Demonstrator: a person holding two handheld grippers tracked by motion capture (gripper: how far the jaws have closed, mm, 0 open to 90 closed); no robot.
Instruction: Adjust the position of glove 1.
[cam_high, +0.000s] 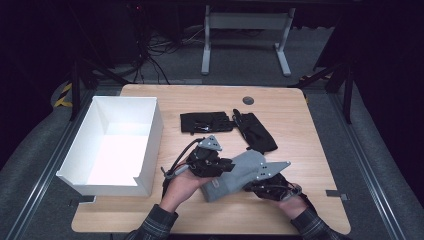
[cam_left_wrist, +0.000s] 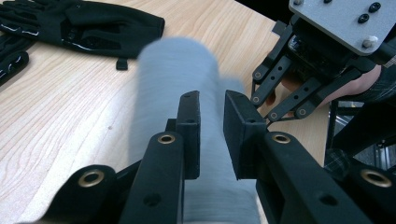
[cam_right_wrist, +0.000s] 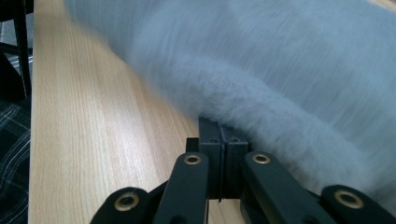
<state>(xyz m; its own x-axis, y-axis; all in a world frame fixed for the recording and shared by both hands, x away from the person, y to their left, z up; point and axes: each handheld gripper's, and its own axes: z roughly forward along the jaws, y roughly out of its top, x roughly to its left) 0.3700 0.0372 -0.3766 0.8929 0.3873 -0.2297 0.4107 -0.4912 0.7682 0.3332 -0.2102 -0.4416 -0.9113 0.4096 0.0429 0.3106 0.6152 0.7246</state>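
Note:
A grey knitted garment (cam_high: 235, 176) hangs stretched between my two grippers over the table's near middle. My left gripper (cam_high: 229, 166) points right. In the left gripper view its jaws (cam_left_wrist: 212, 100) stand a little apart with the blurred grey knit (cam_left_wrist: 177, 74) running between them, and the pads do not visibly press on it. My right gripper (cam_high: 248, 187) comes in from the right. In the right gripper view its jaws (cam_right_wrist: 222, 128) are closed together on the fuzzy edge of the grey garment (cam_right_wrist: 280, 70).
Two black gloves (cam_high: 206, 122) (cam_high: 255, 131) lie on the wooden table (cam_high: 300, 145) beyond the grippers. A white open box (cam_high: 150, 125) stands at the left edge. A round grommet (cam_high: 248, 100) sits near the far edge.

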